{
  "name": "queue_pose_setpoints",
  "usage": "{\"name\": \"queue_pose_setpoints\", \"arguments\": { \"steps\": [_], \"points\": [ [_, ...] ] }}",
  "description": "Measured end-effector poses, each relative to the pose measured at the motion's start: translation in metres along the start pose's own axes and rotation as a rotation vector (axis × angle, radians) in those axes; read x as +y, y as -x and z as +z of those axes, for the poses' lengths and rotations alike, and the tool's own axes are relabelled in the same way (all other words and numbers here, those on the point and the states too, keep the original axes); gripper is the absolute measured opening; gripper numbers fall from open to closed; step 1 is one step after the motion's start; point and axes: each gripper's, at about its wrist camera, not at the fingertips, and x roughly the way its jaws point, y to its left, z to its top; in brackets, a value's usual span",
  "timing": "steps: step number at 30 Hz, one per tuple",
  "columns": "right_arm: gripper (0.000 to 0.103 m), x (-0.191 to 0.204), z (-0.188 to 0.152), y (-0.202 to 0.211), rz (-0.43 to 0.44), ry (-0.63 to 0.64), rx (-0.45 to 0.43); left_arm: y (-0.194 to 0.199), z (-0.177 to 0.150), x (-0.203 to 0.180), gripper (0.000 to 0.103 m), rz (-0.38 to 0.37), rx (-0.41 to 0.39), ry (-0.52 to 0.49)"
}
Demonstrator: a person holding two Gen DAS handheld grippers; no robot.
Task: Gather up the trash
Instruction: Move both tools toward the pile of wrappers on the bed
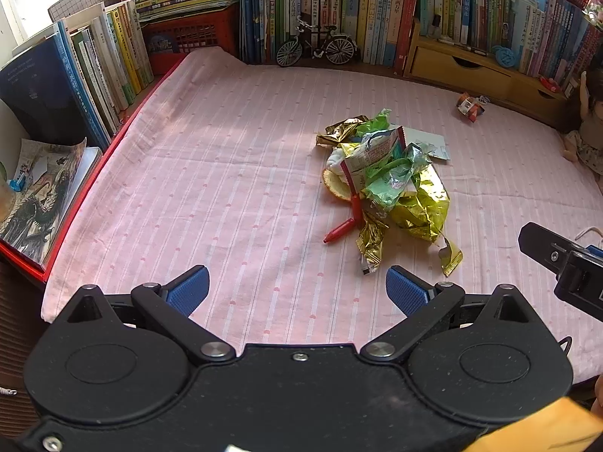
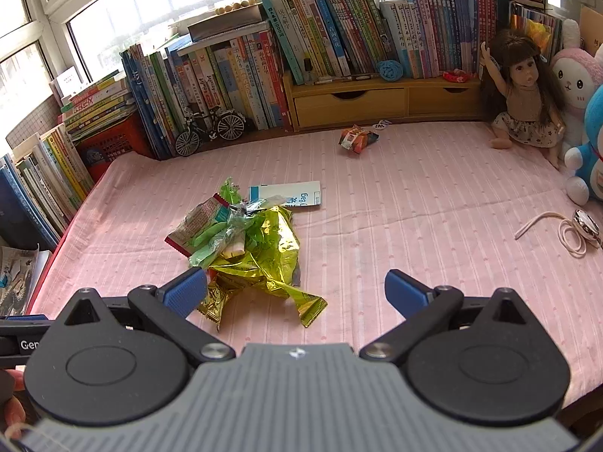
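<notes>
A heap of trash (image 1: pixel 392 177) lies mid-cloth: gold and green foil wrappers, a red-edged packet, an orange peel (image 1: pixel 335 188) and a red tube (image 1: pixel 339 230). In the right wrist view the same heap (image 2: pixel 248 248) sits just ahead and left of centre. A flat white-blue bag (image 2: pixel 288 193) lies behind it. One crumpled orange wrapper (image 2: pixel 357 138) rests apart near the wooden drawers; it shows in the left view too (image 1: pixel 469 106). My left gripper (image 1: pixel 297 292) is open, short of the heap. My right gripper (image 2: pixel 296 293) is open over the heap's near edge, holding nothing.
Pink striped cloth (image 1: pixel 226 188) covers the table. Rows of books (image 2: pixel 233 71), a model bicycle (image 2: pixel 209 130) and wooden drawers (image 2: pixel 377 103) line the back. A doll (image 2: pixel 524 94) and plush toys (image 2: pixel 588 139) stand right; a cord with a metal disc (image 2: pixel 576 228) lies nearby.
</notes>
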Motion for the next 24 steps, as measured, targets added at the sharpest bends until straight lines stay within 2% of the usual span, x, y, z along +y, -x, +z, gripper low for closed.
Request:
{"name": "queue_pose_setpoints", "arguments": {
  "steps": [14, 21, 24],
  "points": [
    [0.103, -0.0026, -0.0015, -0.0024, 0.076, -0.023, 0.020, 0.0028, -0.0004, 0.0025, 0.097, -0.033, -0.010, 0.017],
    [0.103, -0.0018, -0.0010, -0.0032, 0.067, -0.014, 0.025, 0.0081, 0.0002, 0.0006, 0.097, -0.026, -0.038, 0.004],
    [0.098, -0.0019, -0.0009, -0.0033, 0.047, -0.013, 0.024, 0.0100, 0.0007, 0.0000, 0.097, -0.021, -0.050, -0.003]
  ]
}}
